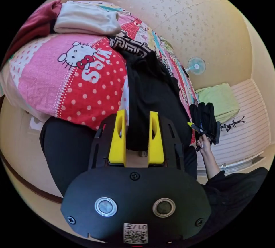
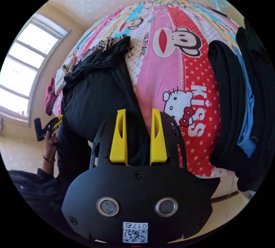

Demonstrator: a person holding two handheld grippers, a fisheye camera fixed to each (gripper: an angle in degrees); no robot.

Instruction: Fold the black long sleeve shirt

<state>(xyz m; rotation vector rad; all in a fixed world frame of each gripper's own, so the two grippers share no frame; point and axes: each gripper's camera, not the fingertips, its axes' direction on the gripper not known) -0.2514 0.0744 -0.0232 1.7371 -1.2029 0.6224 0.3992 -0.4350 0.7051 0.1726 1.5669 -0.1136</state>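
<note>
The black long sleeve shirt [image 1: 151, 87] lies lengthwise on the cartoon-print bedsheet [image 1: 71, 81], its near end hanging over the bed's edge. My left gripper [image 1: 137, 114] holds that end, with black cloth filling the narrow gap between its yellow jaws. In the left gripper view the right gripper [image 1: 191, 124] sits at the shirt's far corner, held by a hand [image 1: 204, 144]. In the right gripper view the shirt [image 2: 97, 93] spreads toward the window side, and my right gripper [image 2: 138, 113] has its edge between the jaws. The left gripper [image 2: 57, 121] meets the opposite edge.
A folded cream garment [image 1: 86, 20], a maroon one [image 1: 37, 24] and a patterned cloth [image 1: 129, 44] lie further up the bed. Black and blue clothes [image 2: 237, 107] are piled on the bed's other side. A fan [image 1: 196, 66] and a window [image 2: 23, 70] stand by the walls.
</note>
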